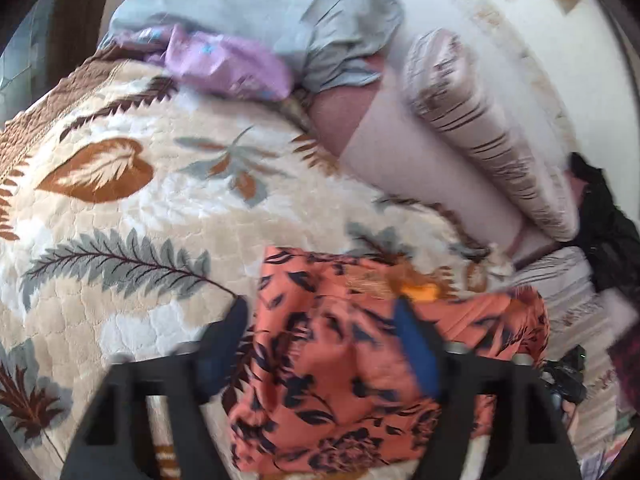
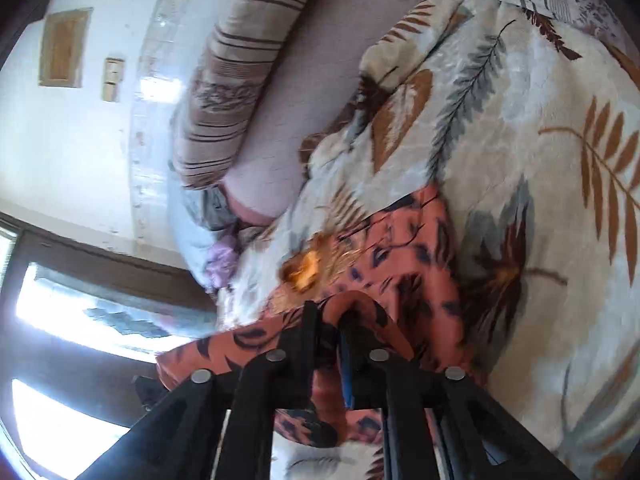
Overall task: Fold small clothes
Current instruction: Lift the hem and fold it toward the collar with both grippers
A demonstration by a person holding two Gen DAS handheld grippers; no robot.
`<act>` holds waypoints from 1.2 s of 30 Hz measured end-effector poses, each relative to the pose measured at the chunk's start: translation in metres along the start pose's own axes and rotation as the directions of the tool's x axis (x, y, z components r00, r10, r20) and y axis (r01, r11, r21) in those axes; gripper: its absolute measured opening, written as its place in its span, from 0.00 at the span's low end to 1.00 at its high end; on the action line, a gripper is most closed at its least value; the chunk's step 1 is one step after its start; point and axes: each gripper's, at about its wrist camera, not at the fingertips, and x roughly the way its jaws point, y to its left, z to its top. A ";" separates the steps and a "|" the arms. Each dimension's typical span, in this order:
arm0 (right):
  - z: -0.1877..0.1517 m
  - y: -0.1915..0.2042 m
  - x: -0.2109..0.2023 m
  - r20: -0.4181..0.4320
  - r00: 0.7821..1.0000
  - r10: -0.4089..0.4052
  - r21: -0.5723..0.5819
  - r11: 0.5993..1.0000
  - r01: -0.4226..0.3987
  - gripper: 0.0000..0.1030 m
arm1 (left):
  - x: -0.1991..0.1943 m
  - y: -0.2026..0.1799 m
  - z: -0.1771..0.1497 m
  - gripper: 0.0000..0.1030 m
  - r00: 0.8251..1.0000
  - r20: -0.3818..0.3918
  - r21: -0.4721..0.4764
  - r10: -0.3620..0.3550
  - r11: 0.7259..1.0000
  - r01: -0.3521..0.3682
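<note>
Folding garment [image 1: 340,360] on blanket [image 1: 120,200]: left gripper [image 1: 320,320] spread wide, empty above cloth; right gripper [image 2: 330,320] part-closed around raised fold [image 2: 352,300], firm pinch unclear.

The left hand-held gripper [image 1: 320,312] is pointing steeply downward, its two black fingers [image 1: 236,320] standing wide apart and pressing on nothing. The right hand-held gripper [image 2: 329,316] is angling down less steeply and is rolled to one side, so its view is tilted. Its fingers [image 2: 310,320] are sitting close together with a narrow gap; whether they are pinching anything is unclear.
</note>
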 end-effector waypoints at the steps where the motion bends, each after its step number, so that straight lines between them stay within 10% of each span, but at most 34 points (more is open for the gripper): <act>1: 0.000 -0.015 0.018 -0.013 0.997 -0.075 0.043 0.996 0.075 0.89 | 0.030 0.008 -0.003 0.90 0.997 -0.045 -0.003 0.069 0.998 -0.069; 4: -0.012 -0.045 0.018 0.041 0.997 -0.069 0.122 0.991 0.063 0.93 | 0.065 0.037 -0.021 0.88 0.979 -0.146 -0.055 0.139 0.987 -0.149; 9: -0.042 -0.023 -0.017 0.029 0.997 -0.072 -0.060 0.995 0.074 0.93 | 0.009 0.049 -0.042 0.89 0.999 -0.012 -0.061 0.034 0.998 -0.035; 13: -0.057 -0.009 0.006 -0.076 0.986 -0.146 -0.206 0.970 0.127 0.93 | 0.014 0.029 -0.060 0.90 0.997 -0.079 0.049 -0.007 0.999 0.011; 17: -0.070 -0.004 0.048 -0.105 0.957 -0.269 -0.281 0.931 0.231 0.90 | 0.061 0.001 -0.081 0.89 0.979 -0.179 0.192 0.096 0.979 -0.061; 18: -0.072 0.003 0.053 -0.095 0.949 -0.301 -0.320 0.912 0.257 0.87 | 0.062 -0.008 -0.085 0.89 0.980 -0.138 0.258 0.144 0.961 -0.105; 20: -0.075 0.011 0.058 -0.146 0.946 -0.290 -0.326 0.917 0.230 0.25 | 0.067 -0.024 -0.086 0.58 0.976 -0.148 0.331 0.159 0.938 -0.102; 22: -0.075 0.024 0.059 -0.133 0.933 -0.335 -0.372 0.889 0.266 0.24 | 0.066 -0.031 -0.076 0.17 0.972 -0.161 0.309 0.170 0.944 -0.113; 24: -0.075 0.037 0.052 -0.112 0.934 -0.338 -0.388 0.881 0.272 0.22 | 0.054 -0.037 -0.065 0.14 0.976 -0.137 0.296 0.169 0.947 -0.123; 33: -0.100 0.032 -0.014 -0.137 0.964 -0.227 -0.335 0.927 0.171 0.21 | -0.006 -0.024 -0.102 0.19 0.987 -0.152 0.253 0.056 0.967 -0.016; 36: -0.116 -0.036 0.013 -0.243 0.925 -0.293 -0.230 0.944 0.238 0.52 | 0.038 0.005 -0.126 0.37 0.967 -0.235 0.234 0.104 0.971 -0.047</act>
